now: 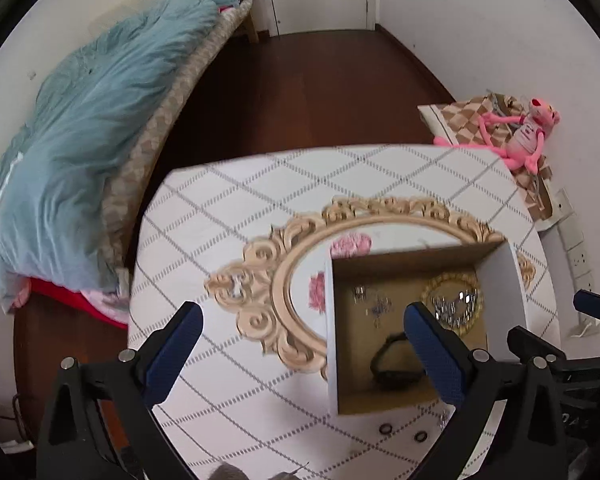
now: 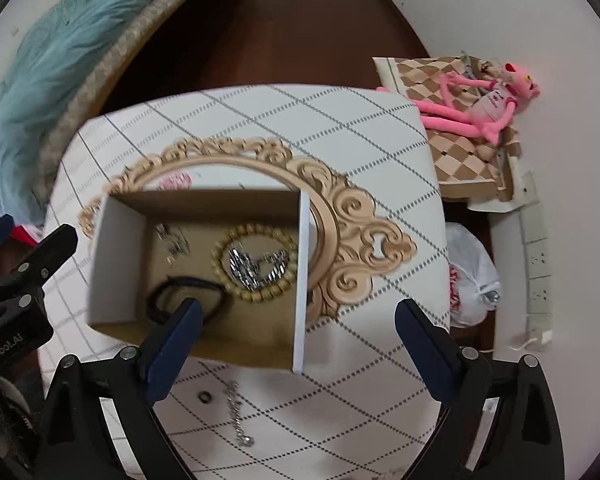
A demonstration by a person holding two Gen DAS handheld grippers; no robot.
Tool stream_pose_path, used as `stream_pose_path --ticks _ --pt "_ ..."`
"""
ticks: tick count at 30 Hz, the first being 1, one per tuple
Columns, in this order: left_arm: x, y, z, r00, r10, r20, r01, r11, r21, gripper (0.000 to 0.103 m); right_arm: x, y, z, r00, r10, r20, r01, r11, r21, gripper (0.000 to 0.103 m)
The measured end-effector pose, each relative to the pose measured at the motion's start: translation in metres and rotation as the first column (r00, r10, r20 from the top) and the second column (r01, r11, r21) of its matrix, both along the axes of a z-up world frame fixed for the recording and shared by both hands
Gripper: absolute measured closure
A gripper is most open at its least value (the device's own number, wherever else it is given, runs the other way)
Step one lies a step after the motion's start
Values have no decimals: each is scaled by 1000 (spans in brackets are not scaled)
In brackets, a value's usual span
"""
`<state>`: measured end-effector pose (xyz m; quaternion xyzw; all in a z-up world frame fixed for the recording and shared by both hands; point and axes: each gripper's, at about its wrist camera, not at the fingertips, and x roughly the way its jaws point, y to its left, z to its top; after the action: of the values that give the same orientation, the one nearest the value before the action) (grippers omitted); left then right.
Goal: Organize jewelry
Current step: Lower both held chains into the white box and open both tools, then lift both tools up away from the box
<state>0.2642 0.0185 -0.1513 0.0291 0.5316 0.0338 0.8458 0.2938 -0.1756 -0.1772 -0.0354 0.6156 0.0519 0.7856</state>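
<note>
An open cardboard box (image 1: pixel 496 268) (image 2: pixel 120 236) stands on the white table, partly over a gold-framed oval mirror (image 1: pixel 260 276) (image 2: pixel 364 232). Inside lie a small gold-rimmed dish (image 2: pixel 256 296) with silver jewelry (image 2: pixel 252 266), a black band (image 2: pixel 180 284) (image 1: pixel 392 360) and small silver pieces (image 2: pixel 172 240). Two dark rings (image 1: pixel 386 428) (image 1: pixel 420 436) and a silver chain (image 2: pixel 238 416) lie on the table in front of the box. One ring shows in the right wrist view (image 2: pixel 205 397). My left gripper (image 1: pixel 302 344) is open and empty above the mirror and box. My right gripper (image 2: pixel 296 344) is open and empty above the box's front edge.
The table (image 1: pixel 220 208) (image 2: pixel 340 120) has a grey diamond pattern. A bed with a teal blanket (image 1: pixel 84 152) stands to the left. A pink plush toy (image 1: pixel 520 132) (image 2: pixel 480 108) lies on a checkered box to the right. A white plastic bag (image 2: pixel 472 280) sits by the wall.
</note>
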Motion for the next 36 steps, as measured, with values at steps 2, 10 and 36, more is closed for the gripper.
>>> stream_pose_path --ticks 2,10,36 --pt "-5 0 -4 1000 8 -9 -8 1000 0 0 -7 1 -3 1000 -2 10 2 1000 -22 5" --pt "-30 -2 -2 1000 17 -4 -17 1000 -9 0 -27 -1 0 999 -22 33 23 1000 -19 5" --pt "-142 1 110 969 41 242 -37 999 -21 0 -145 -6 126 952 -46 302 37 999 34 5"
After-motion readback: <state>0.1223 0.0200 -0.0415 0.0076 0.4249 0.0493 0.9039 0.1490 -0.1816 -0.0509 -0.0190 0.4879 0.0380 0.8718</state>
